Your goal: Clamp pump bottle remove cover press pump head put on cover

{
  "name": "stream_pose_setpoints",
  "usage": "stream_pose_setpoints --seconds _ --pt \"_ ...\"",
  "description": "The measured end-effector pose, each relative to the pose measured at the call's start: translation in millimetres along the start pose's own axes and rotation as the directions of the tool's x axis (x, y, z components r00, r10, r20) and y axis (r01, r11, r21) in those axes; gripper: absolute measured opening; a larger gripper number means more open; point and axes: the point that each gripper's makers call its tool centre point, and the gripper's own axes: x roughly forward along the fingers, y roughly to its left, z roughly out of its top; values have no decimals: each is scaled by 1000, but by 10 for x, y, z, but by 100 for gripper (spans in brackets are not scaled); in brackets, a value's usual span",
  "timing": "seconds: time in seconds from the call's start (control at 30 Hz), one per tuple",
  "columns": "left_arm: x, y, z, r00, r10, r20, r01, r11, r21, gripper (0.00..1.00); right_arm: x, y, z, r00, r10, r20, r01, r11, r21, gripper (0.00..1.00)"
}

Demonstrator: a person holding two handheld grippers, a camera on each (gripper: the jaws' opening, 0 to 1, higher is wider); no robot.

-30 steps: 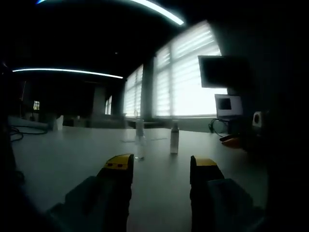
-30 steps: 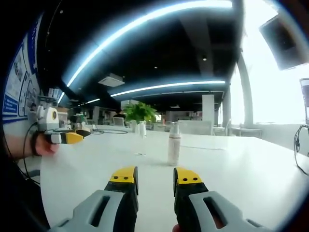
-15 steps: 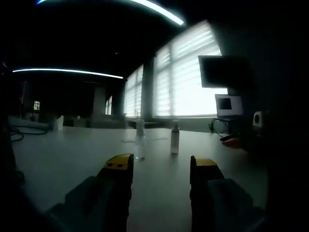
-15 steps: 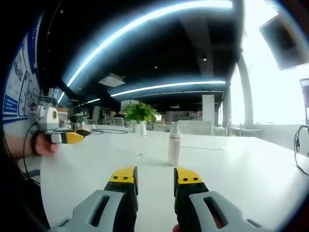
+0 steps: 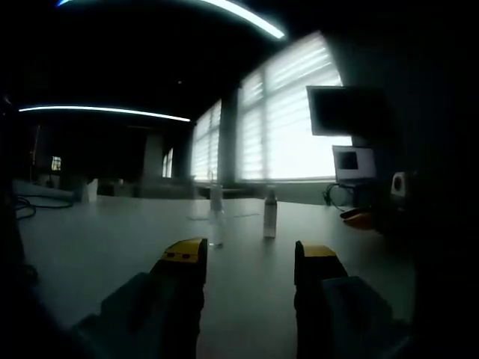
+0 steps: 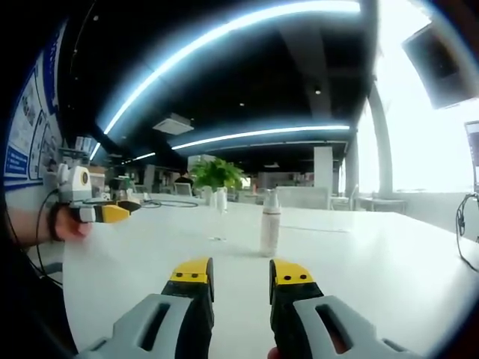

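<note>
Change since earlier frames: nothing is seen to have moved; both views, the bottles and the grippers are placed as they were a second ago.

Setting: a large white table (image 6: 389, 277) in a dim open office is shown, with bright blinded windows (image 5: 288, 123) on one side and curved ceiling light strips (image 6: 224, 34) overhead.

Pump bottle: a white pump bottle (image 6: 269, 222) with its clear cover on is seen standing upright on the table, ahead of the right gripper and just right of centre. In the left gripper view the same bottle (image 5: 269, 213) is seen further off, upright.

Second bottle: a slim clear bottle (image 6: 219, 213) is stood upright to the left of the pump bottle, apart from it. In the left gripper view it (image 5: 216, 218) is the nearer of the two.

Left gripper (image 5: 250, 258): its yellow-tipped jaws are held wide apart, with nothing between them, low over the table. In the right gripper view it (image 6: 112, 214) is seen at the far left, held by a hand (image 6: 67, 223).

Right gripper (image 6: 241, 275): the jaws are parted by a moderate gap and nothing is gripped; it is pointed toward the pump bottle, well short of it.

Background: a potted plant (image 6: 217, 173) and a wall monitor (image 5: 340, 110) are visible.
</note>
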Motion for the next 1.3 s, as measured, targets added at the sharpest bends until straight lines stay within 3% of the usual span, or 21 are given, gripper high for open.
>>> stream_pose_setpoints --seconds 1.3 --pt "-5 -17 1 1000 6 -2 -6 1000 9 37 -10 7 -9 1000 -5 -5 5 1000 -13 24"
